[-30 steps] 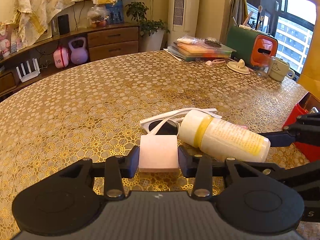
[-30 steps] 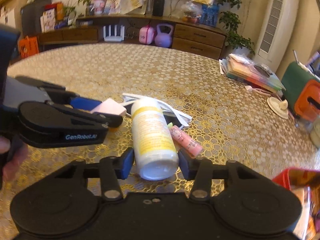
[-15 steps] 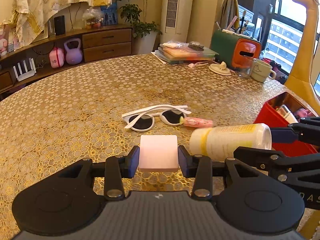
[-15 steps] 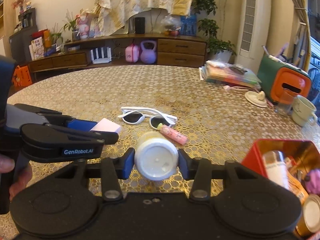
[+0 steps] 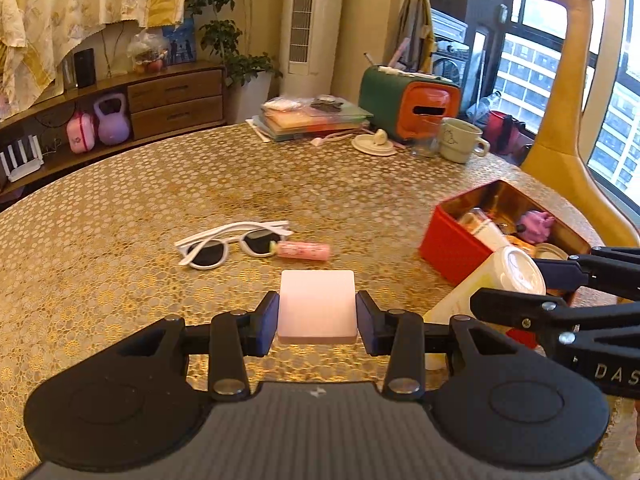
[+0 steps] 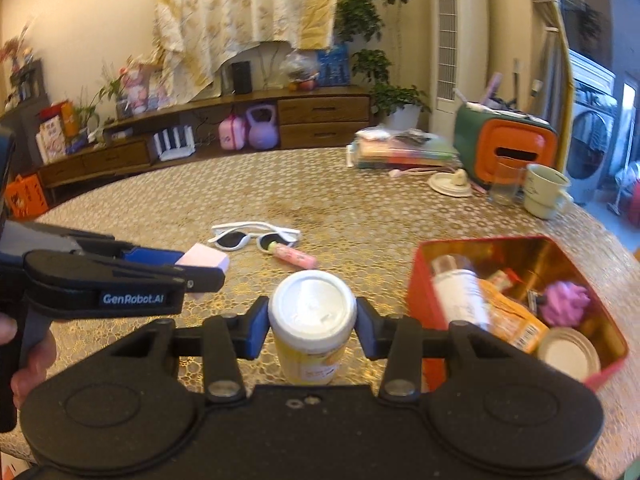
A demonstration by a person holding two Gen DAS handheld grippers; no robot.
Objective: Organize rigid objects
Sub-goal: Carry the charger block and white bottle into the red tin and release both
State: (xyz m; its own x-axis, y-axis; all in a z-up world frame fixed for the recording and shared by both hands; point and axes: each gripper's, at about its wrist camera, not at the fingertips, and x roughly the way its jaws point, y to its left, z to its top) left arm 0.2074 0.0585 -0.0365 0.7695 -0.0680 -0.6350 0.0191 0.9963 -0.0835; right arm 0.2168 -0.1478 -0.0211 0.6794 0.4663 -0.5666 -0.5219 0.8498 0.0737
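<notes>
Gold tablecloth (image 5: 120, 208): both loads now lifted, carried right toward red tin (image 5: 448, 248). Left gripper (image 5: 317, 322) pinches pink block (image 5: 317, 304); right gripper (image 6: 312, 330) pinches bottle (image 6: 312, 312). Sunglasses (image 5: 224, 240), pink tube (image 5: 304, 250) remain.

A home living room: a round table (image 5: 120, 208) under a gold patterned cloth, a low wooden sideboard (image 6: 320, 120) with drawers, potted plants (image 6: 384, 92), a floor-standing air conditioner (image 5: 306, 20), a purple kettlebell (image 6: 262, 128), a giraffe figure (image 5: 560, 80) by a window onto apartment blocks.
</notes>
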